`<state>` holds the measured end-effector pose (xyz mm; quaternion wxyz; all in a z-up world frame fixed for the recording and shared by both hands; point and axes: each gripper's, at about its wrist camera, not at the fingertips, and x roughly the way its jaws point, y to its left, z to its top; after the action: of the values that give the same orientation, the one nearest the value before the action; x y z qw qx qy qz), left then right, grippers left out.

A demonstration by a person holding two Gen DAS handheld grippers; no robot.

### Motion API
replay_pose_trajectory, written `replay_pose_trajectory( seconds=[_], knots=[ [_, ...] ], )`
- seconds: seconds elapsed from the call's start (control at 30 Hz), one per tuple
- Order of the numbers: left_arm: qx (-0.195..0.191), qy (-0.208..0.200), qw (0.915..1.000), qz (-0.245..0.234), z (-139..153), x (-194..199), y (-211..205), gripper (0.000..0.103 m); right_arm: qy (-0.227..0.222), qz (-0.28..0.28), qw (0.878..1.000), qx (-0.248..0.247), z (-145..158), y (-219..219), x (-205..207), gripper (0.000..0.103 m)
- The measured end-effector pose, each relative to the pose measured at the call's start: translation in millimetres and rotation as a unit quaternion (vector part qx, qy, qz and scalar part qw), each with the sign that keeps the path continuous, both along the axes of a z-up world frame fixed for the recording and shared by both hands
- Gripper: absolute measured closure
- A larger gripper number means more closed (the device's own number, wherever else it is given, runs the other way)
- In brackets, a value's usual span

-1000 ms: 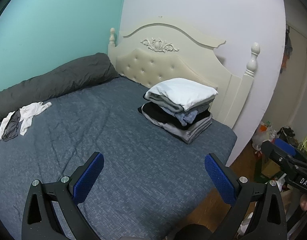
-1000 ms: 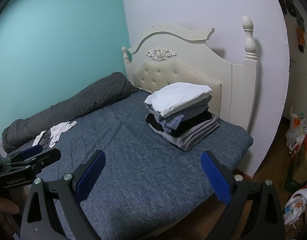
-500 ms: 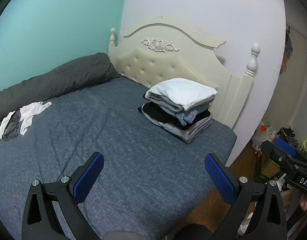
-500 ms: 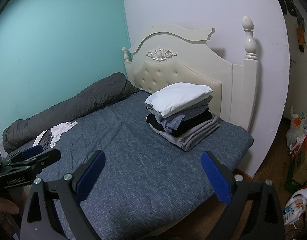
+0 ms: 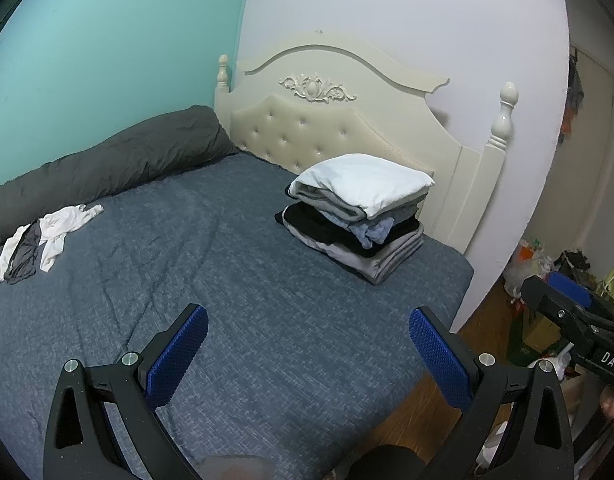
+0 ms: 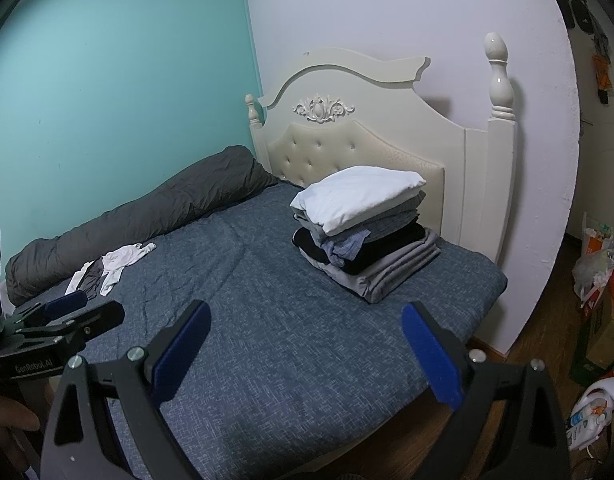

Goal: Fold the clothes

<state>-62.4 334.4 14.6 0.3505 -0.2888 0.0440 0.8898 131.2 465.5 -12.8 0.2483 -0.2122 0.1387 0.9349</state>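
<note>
A stack of folded clothes, white on top, sits on the blue bed near the headboard. A small unfolded heap of white and grey garments lies at the bed's far left side. My left gripper hangs open above the bed's near part, nothing between its blue pads. My right gripper is open too, empty, over the bed's near edge. Each gripper shows at the other view's side.
A rolled dark grey duvet lies along the teal wall. The cream headboard stands behind the stack. Bags, a box and clutter sit on the wooden floor at the right.
</note>
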Motion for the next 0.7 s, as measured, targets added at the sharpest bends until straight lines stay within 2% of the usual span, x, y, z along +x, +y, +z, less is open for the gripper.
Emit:
replay_pose_trajectory(
  seconds=[0.53, 0.7],
  knots=[
    [0.002, 0.001, 1.0000, -0.004, 0.7, 3.7, 0.7, 0.000, 0.001, 0.002, 1.000, -0.001, -1.3, -0.7, 1.7, 0.006],
    [-0.002, 0.002, 1.0000, -0.005, 0.1, 4.2, -0.1, 0.000, 0.002, 0.000, 1.000, -0.001, -1.8, -1.1, 1.8, 0.001]
  ],
)
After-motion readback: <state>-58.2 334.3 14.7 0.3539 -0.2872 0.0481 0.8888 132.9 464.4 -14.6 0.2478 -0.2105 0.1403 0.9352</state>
